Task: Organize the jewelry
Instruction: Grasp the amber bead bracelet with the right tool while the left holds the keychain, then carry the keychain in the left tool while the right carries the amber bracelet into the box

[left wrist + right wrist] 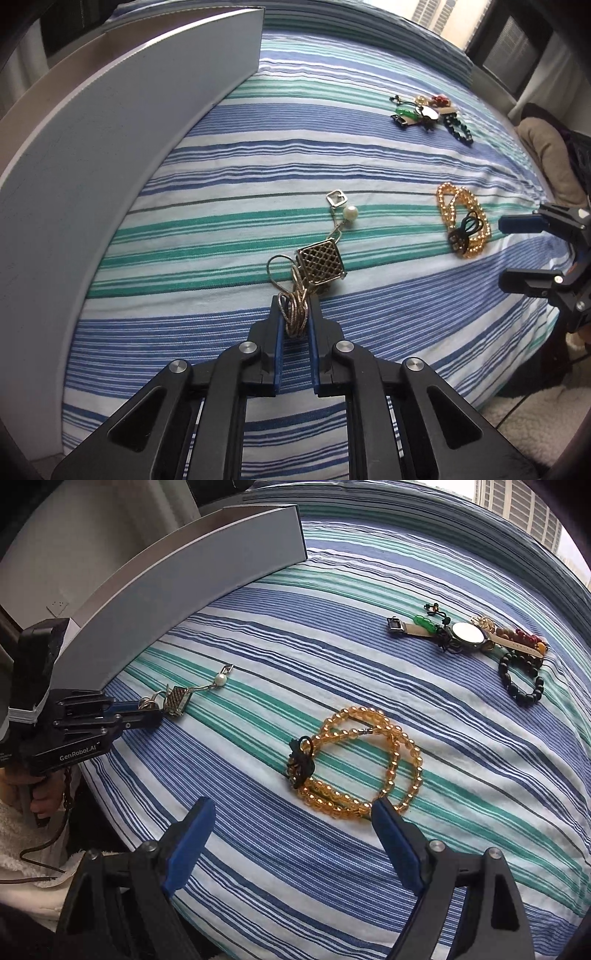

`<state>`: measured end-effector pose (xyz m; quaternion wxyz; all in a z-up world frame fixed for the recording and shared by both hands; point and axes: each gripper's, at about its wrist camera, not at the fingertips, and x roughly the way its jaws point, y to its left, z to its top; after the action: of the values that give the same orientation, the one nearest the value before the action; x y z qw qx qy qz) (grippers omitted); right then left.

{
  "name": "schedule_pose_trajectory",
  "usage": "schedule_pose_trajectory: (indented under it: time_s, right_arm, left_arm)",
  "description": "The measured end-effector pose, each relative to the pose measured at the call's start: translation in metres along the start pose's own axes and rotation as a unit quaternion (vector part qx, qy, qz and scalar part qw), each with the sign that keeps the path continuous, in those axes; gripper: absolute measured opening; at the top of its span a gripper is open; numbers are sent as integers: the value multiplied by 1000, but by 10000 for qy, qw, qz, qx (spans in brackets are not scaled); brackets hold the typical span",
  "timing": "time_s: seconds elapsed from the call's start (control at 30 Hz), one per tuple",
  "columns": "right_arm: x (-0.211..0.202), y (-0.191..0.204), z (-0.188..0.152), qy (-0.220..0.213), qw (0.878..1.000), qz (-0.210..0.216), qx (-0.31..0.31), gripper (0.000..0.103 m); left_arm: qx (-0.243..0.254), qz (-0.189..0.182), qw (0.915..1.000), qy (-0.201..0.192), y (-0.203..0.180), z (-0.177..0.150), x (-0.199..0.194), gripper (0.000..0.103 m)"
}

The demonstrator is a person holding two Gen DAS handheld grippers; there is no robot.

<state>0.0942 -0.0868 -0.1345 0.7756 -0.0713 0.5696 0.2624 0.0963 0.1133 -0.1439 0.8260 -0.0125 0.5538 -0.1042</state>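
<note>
Two claws work over the striped bed. Left claw (295,314) pinches the gold chain (293,314) at lower centre; its cube pendant (322,265) may snag or slip out. Right claw (293,827) stands spread beside the amber bracelet (358,760).

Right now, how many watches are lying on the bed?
1. The watch lies in the far jewelry pile, tangled with beads; another could hide underneath, though none shows.

You work on a striped bedspread (480,775); daylight from window (436,14), possibly a cushion (546,155) beside
</note>
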Motion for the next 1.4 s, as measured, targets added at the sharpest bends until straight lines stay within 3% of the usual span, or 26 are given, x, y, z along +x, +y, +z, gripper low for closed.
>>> schedule_pose_trajectory:
  time_s: [0.1, 0.27, 0.37, 0.4, 0.53, 0.7, 0.97, 1.1, 1.2, 1.4]
  right_arm:
    - [5, 6, 7, 149, 9996, 185, -158, 86]
    - [29, 10, 21, 275, 9994, -1, -218, 70]
    - [39, 17, 23, 294, 9987, -254, -336, 39]
    - [40, 19, 23, 319, 9979, -397, -389, 17]
    - [28, 13, 20, 190, 9990, -382, -137, 17]
    - [-21, 8, 20, -245, 9996, -144, 87, 17]
    - [-91, 18, 61, -783, 9947, 658, 136, 16]
    - [-116, 51, 98, -1085, 9898, 896, -229, 16]
    - [-133, 86, 133, -1353, 9834, 1039, -621, 16]
    - [-125, 165, 210, -1563, 9694, 1448, -1216, 16]
  left_arm:
    - [-128, -137, 9998, -18, 0, -2, -3, 9]
    - [-153, -71, 9999, -25, -2, -3, -5, 9]
    - [-211, -89, 9997, -37, 1, -3, -6, 9]
    - [-224, -94, 9997, -59, 1, -3, -8, 9]
    - [-298, -183, 9990, -269, 2, -1, -30, 9]
    - [-248, -282, 9973, -628, -1, 8, -72, 9]
    - [-401, -267, 9900, -1327, 18, 19, -162, 9]
    - [-672, 20, 9845, -1621, 52, 21, -207, 9]
    - [-901, 537, 9784, -1780, 87, 21, -231, 9]
    - [-1637, 1275, 9656, -1569, 178, 17, -221, 9]
